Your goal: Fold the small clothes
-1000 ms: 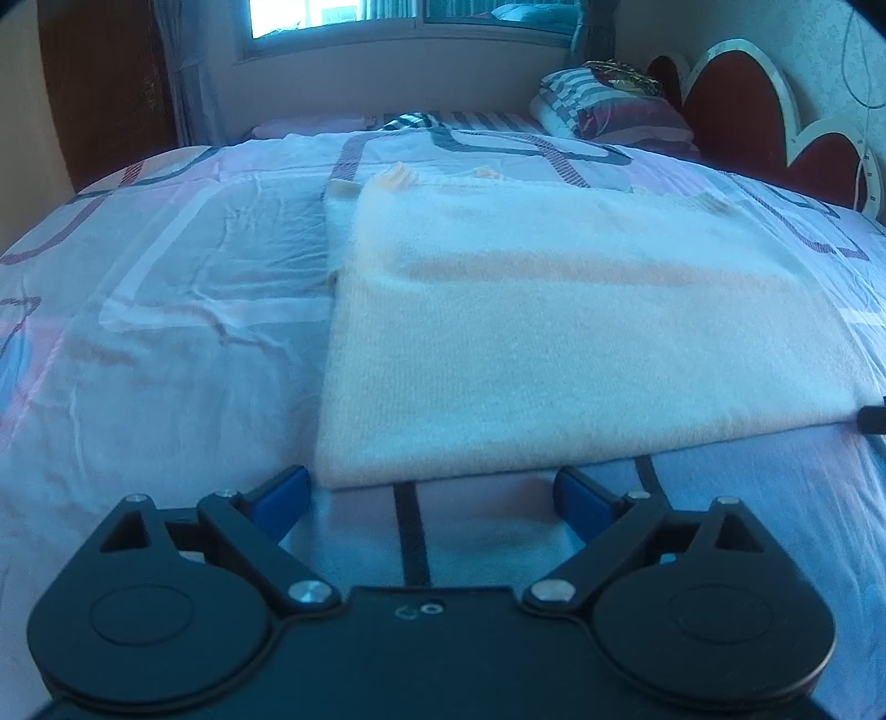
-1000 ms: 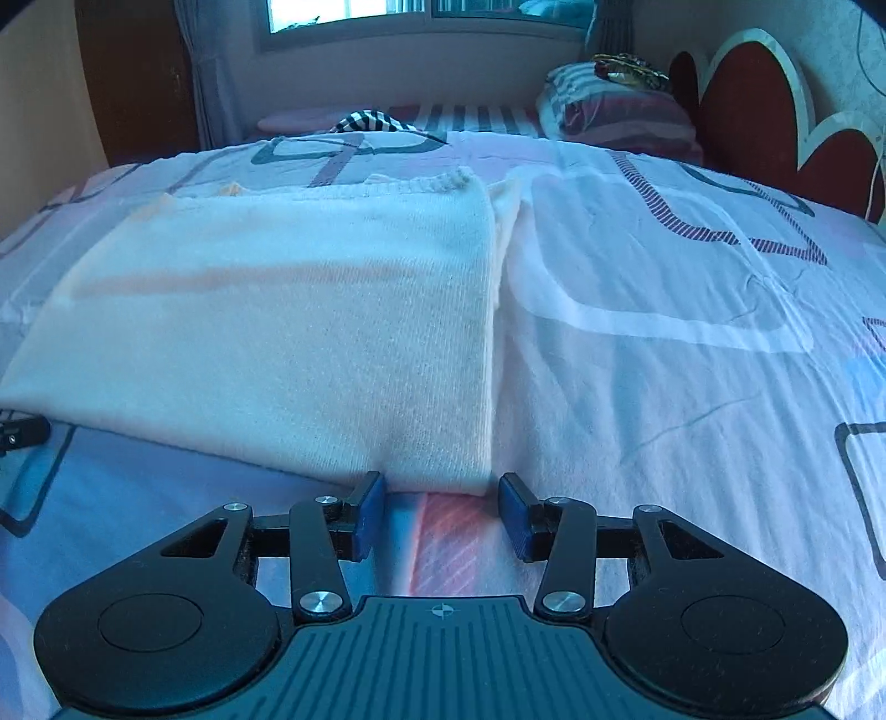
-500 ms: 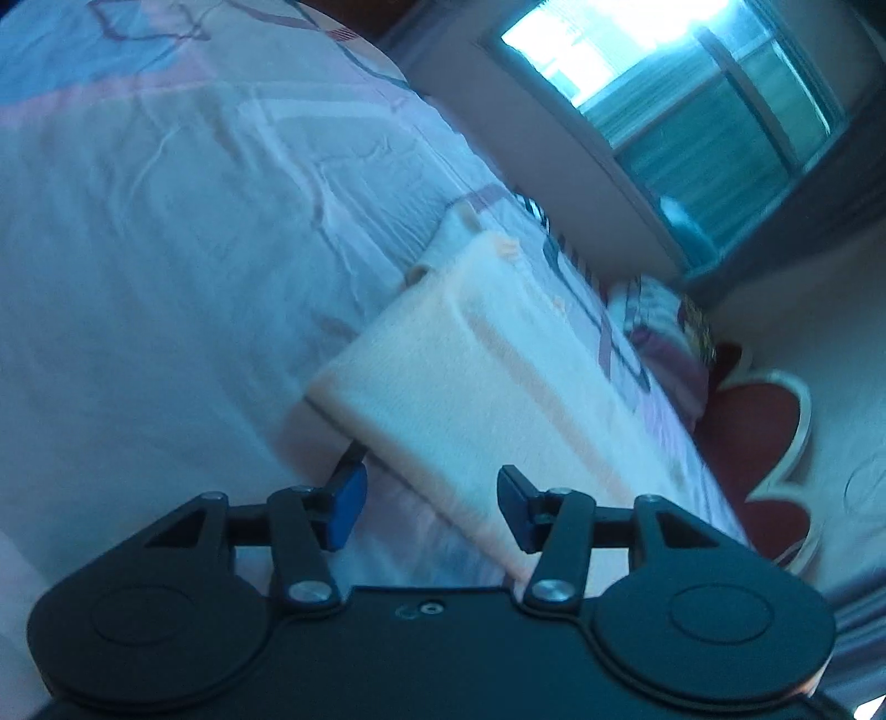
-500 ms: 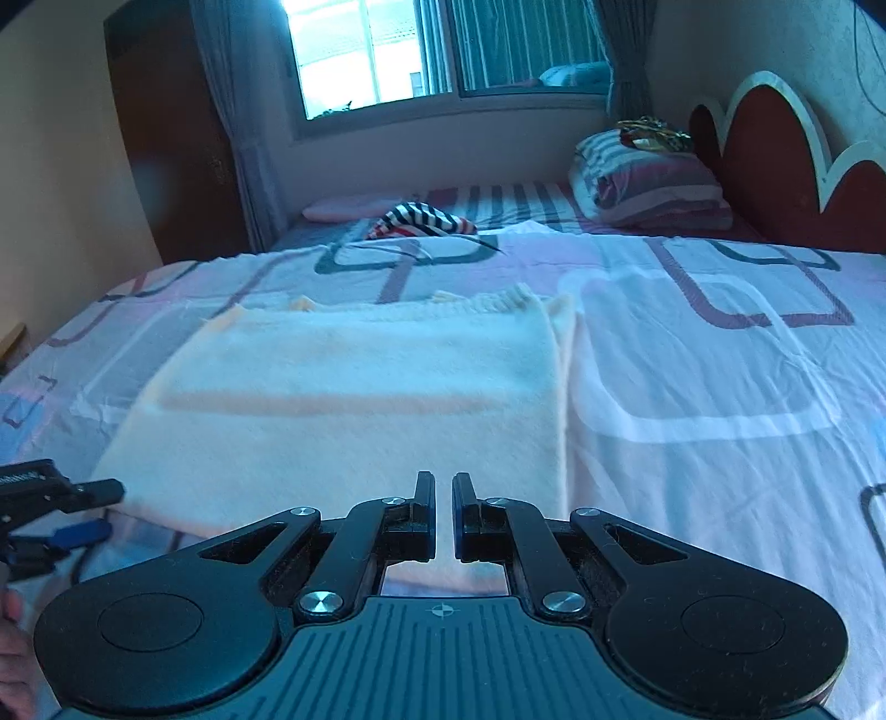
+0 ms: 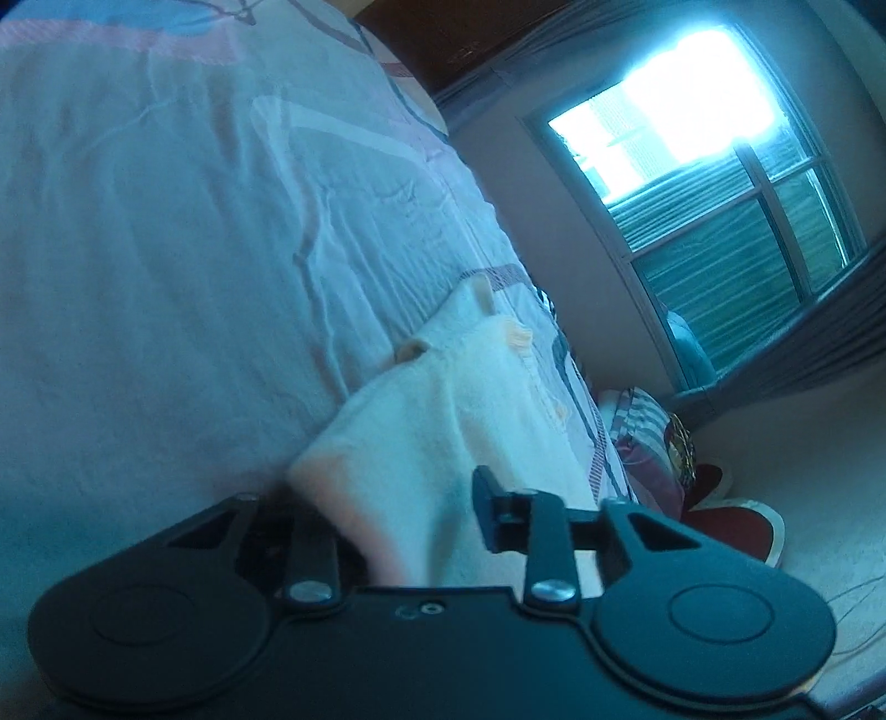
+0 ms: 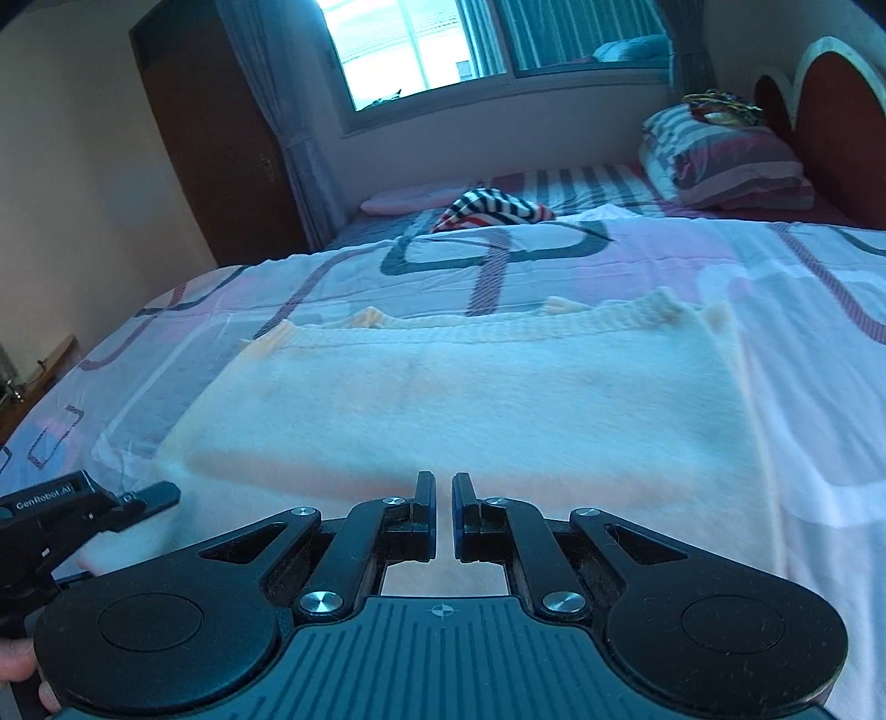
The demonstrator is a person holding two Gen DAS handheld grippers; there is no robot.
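A cream knit garment [image 6: 470,410] lies folded flat on the patterned bed sheet [image 6: 803,277]. My right gripper [image 6: 443,515] is shut on its near edge, the jaws nearly touching with cloth between them. My left gripper [image 5: 404,515] is rolled sideways at the garment's [image 5: 443,432] left near corner, and the corner sits between its fingers. Its left finger is hidden under the cloth. The right finger [image 5: 487,509] shows beside the cloth with a wide gap. The left gripper also shows in the right wrist view [image 6: 83,509] at the garment's left corner.
A striped cloth [image 6: 493,207] and a striped pillow [image 6: 725,160] lie at the far end of the bed. A red headboard [image 6: 830,111] stands at the right, a window [image 6: 487,39] behind, a dark wardrobe [image 6: 221,138] at the far left.
My right gripper closed on the garment's near edge and rose. My left gripper rolled sideways and moved onto the left corner, which now lies between its fingers.
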